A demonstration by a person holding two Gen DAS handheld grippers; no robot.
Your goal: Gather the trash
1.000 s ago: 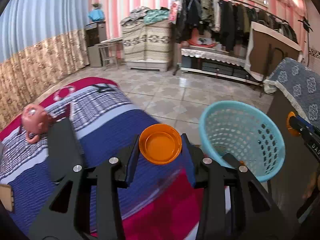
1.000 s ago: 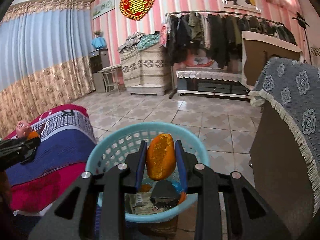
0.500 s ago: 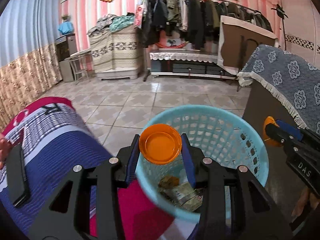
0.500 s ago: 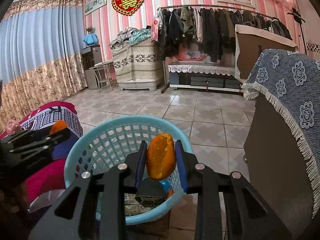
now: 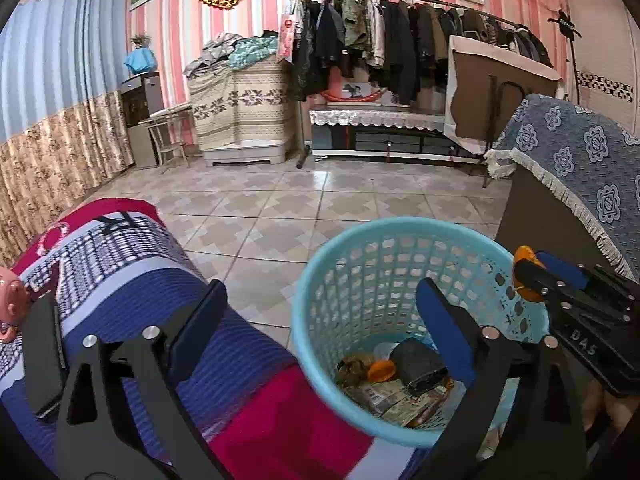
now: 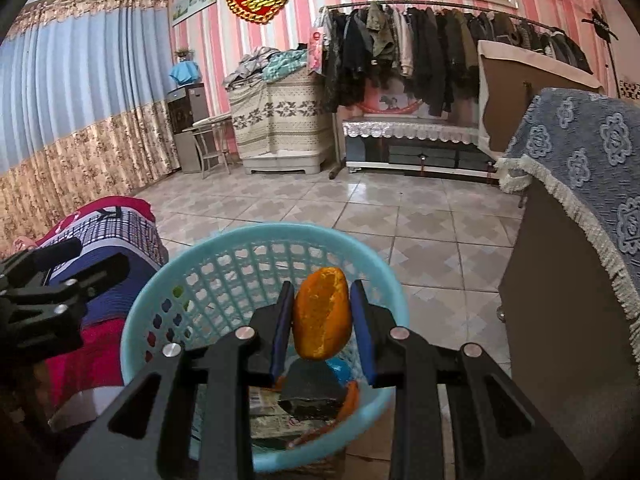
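A light blue mesh basket [image 5: 320, 280] stands on the floor beside the bed, with wrappers, a dark object and a small orange lid [image 5: 382, 369] inside. My left gripper [image 5: 320, 322] is open and empty above the basket's near left rim. My right gripper [image 6: 322, 322] is shut on an orange peel [image 6: 322, 314] and holds it over the basket [image 6: 160, 300]. The right gripper with the peel also shows at the right in the left wrist view [image 5: 528, 276]. The left gripper shows at the left in the right wrist view [image 6: 60, 300].
A bed with a blue, white and red blanket [image 5: 132, 300] lies left of the basket, with a pink toy [image 5: 10, 300] and a black flat object [image 5: 42, 356] on it. A cabinet under a blue patterned cloth [image 5: 580, 168] stands close on the right. Tiled floor lies beyond.
My left gripper has swung from over the bed to the basket and opened; the orange lid it held now lies in the basket. My right gripper still holds the peel over the basket.
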